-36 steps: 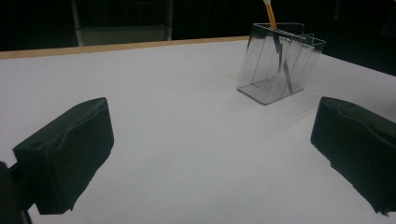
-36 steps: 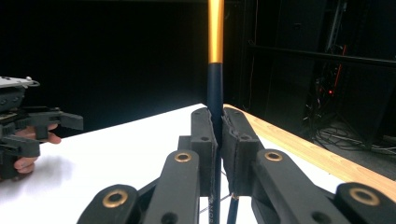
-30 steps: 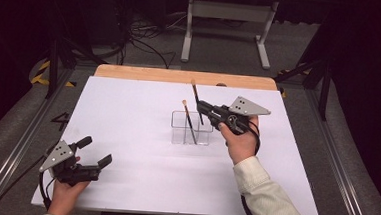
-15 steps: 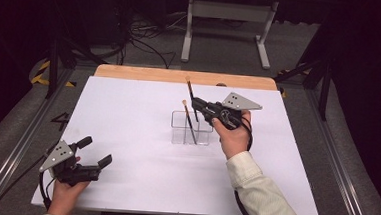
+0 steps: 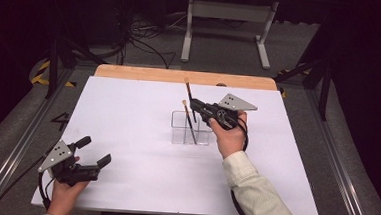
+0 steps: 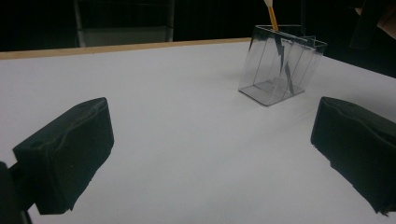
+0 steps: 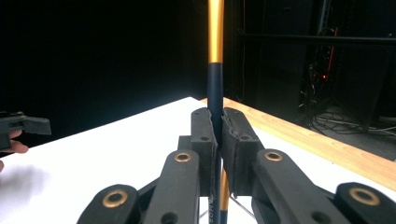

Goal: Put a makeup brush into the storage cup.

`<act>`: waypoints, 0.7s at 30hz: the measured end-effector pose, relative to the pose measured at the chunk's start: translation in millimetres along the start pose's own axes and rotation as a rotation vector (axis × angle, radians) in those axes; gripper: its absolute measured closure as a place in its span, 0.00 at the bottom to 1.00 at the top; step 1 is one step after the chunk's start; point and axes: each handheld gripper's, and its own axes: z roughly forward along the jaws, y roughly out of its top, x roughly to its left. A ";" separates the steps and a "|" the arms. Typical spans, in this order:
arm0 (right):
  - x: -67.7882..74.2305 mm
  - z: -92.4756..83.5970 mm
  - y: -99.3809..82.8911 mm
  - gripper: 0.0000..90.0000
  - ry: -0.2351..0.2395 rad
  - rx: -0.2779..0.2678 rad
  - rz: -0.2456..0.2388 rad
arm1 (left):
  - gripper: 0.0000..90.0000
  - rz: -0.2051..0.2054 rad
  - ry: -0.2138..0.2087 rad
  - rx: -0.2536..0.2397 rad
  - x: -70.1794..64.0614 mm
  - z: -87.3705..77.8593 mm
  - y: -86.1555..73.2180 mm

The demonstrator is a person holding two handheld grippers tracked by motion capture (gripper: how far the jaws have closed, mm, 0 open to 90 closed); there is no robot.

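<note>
A clear plastic holder stands mid-table with a thin brush leaning in it, pale tip up. My right gripper hovers just above the holder, shut on a dark brush that stands nearly upright, its lower end at the holder's top. In the right gripper view the pads pinch the brush's dark blue handle below a gold band. My left gripper rests at the near left of the white table, open and with nothing in it. The left gripper view has the holder ahead on the right, between wide-apart jaws.
The white sheet covers the table, with a wooden edge at the back. Cables and a metal stand lie on the dark floor beyond. Metal rails run along both sides of the table.
My right hand has carried the dark brush a little to the left and down, closer over the holder. The left hand has stayed put.
</note>
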 end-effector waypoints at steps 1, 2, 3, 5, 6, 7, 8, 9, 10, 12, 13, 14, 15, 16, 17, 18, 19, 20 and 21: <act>-0.4 0.4 -1.5 0.93 0.000 0.002 0.002 | 0.00 0.000 0.000 0.000 -0.2 0.1 0.0; -0.8 0.8 -3.2 0.93 -0.002 0.006 0.006 | 0.00 -0.003 0.000 0.000 -0.5 0.1 0.0; -1.1 1.0 -4.1 0.93 -0.002 0.008 0.006 | 0.00 -0.002 -0.001 -0.001 -0.7 0.2 0.1; -1.2 1.3 -5.3 0.93 -0.003 0.008 0.007 | 0.00 -0.003 0.000 -0.001 -0.8 0.2 0.1; -1.5 1.5 -8.0 0.93 -0.003 0.014 0.010 | 0.00 -0.001 -0.001 0.000 -0.2 0.1 0.1; -1.6 1.6 -8.9 0.93 -0.003 0.014 0.013 | 0.00 -0.001 0.000 0.000 0.0 0.0 0.1; -1.6 1.7 -9.7 0.93 -0.003 0.014 0.016 | 0.00 -0.002 -0.001 -0.001 0.0 0.0 0.1; -2.0 1.5 -10.9 0.93 -0.005 0.018 0.017 | 0.00 -0.003 -0.002 -0.001 0.0 -0.1 0.1; -2.3 1.7 -12.0 0.93 -0.004 0.017 0.020 | 0.00 -0.005 -0.001 -0.001 -0.4 0.0 0.1; -2.9 1.6 -13.6 0.93 -0.005 0.019 0.024 | 0.00 -0.004 -0.002 0.000 -0.6 0.1 0.1; -3.0 1.8 -14.2 0.93 -0.004 0.020 0.027 | 0.00 0.001 -0.001 0.002 -0.4 0.1 0.1; -3.1 2.0 -14.8 0.93 -0.003 0.022 0.027 | 0.00 0.000 -0.001 0.003 -0.2 0.1 0.1; -3.1 2.2 -15.4 0.93 -0.003 0.024 0.028 | 0.00 -0.001 -0.002 0.003 0.0 0.1 0.0; -3.0 2.2 -15.9 0.93 -0.003 0.028 0.030 | 0.00 -0.001 -0.002 0.003 0.2 0.1 0.0; -3.0 2.3 -16.3 0.93 -0.002 0.028 0.031 | 0.00 -0.001 -0.003 0.003 0.2 0.1 0.0; -3.2 2.3 -16.9 0.93 -0.003 0.030 0.031 | 0.00 -0.001 -0.003 0.002 0.2 0.1 0.0; -3.3 2.1 -17.6 0.93 -0.003 0.032 0.033 | 0.00 -0.001 -0.003 0.002 0.2 0.1 0.0; -3.5 2.1 -18.1 0.93 -0.003 0.033 0.034 | 0.00 -0.001 -0.001 0.002 0.0 0.1 0.0; -3.5 2.1 -18.1 0.93 -0.003 0.033 0.034 | 0.00 -0.001 -0.001 0.002 0.0 0.1 0.0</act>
